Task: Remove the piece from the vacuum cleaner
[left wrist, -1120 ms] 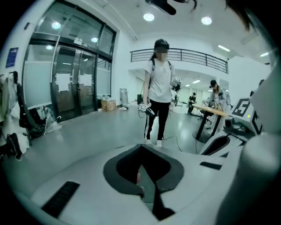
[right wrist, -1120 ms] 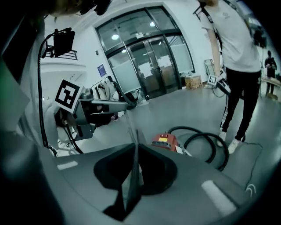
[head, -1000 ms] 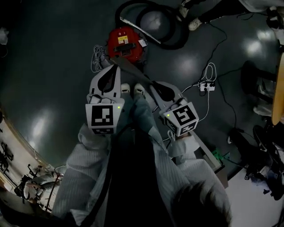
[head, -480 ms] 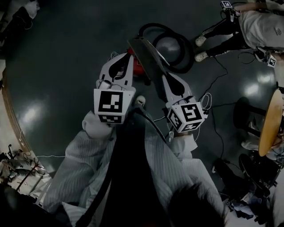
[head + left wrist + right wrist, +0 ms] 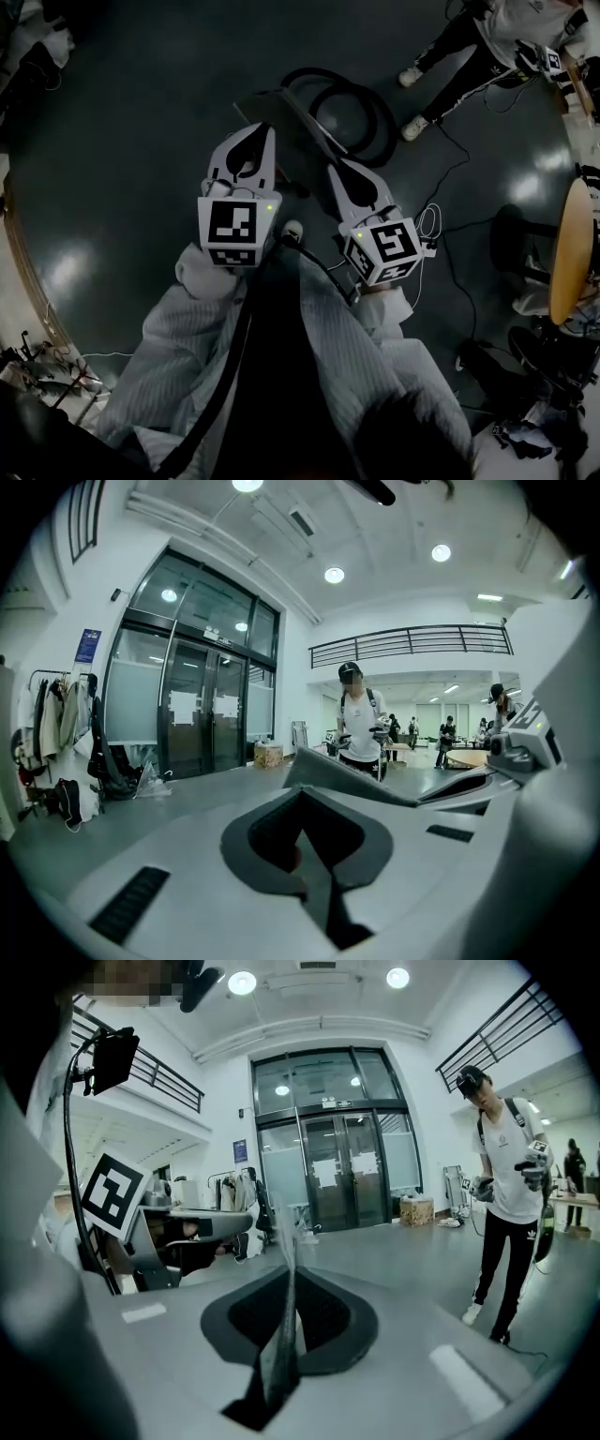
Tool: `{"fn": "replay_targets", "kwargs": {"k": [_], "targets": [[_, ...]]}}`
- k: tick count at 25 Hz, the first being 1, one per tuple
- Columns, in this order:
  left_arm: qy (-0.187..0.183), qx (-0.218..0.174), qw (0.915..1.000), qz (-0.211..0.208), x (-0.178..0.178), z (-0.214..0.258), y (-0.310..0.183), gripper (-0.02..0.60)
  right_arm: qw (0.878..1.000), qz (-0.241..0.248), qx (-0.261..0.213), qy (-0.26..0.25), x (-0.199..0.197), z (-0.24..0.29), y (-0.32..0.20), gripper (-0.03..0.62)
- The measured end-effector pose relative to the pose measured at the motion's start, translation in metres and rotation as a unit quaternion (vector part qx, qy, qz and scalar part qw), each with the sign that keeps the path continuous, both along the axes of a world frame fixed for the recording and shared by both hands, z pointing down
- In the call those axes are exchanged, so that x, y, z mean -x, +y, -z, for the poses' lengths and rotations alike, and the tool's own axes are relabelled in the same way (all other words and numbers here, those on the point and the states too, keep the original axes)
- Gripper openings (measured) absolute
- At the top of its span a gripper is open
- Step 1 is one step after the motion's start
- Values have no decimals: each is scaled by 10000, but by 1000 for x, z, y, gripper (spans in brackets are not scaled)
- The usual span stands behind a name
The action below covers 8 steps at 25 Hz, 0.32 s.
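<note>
My right gripper [image 5: 333, 169] [image 5: 286, 1312] is shut on a flat, thin grey vacuum piece [image 5: 305, 117]. In the right gripper view that grey piece [image 5: 281, 1354] stands edge-on between the pads. In the left gripper view the same piece [image 5: 342, 775] shows as a grey slab just ahead. My left gripper [image 5: 266, 128] [image 5: 305, 827] is shut with nothing between its jaws, close to the left of the piece. The vacuum's black hose [image 5: 366, 98] lies coiled on the floor beyond. The vacuum's red body is hidden.
A person [image 5: 361, 719] [image 5: 506, 1194] with grippers stands a few steps off; their legs [image 5: 450, 47] show at top right. White cables [image 5: 441, 220] trail on the dark floor. A round wooden table [image 5: 572, 244] is at right. Glass doors [image 5: 337, 1171] lie ahead.
Both grippers have risen toward the camera, the right one carrying the grey piece. The red vacuum body, plain a second ago, is now out of sight. The view has swung.
</note>
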<state>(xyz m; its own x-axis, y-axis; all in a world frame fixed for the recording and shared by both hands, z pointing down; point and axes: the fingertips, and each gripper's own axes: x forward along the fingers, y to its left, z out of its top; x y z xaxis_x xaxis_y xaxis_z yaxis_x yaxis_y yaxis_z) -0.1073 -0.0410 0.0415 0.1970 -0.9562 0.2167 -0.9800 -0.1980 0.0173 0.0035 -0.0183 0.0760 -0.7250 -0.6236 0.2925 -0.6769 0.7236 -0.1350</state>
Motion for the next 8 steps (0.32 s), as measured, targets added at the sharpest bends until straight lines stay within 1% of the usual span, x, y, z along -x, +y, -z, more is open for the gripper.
{"fn": "replay_targets", "kwargs": {"k": [3,8], "targets": [[26,60,9999,-115,-11,-4,-9,3,9999,-78,14,66,-8,0,-7,23],[141,192,9987,-455,-31,-10,-8,3,9990,-393,113,203,-25,-1,1,23]]}}
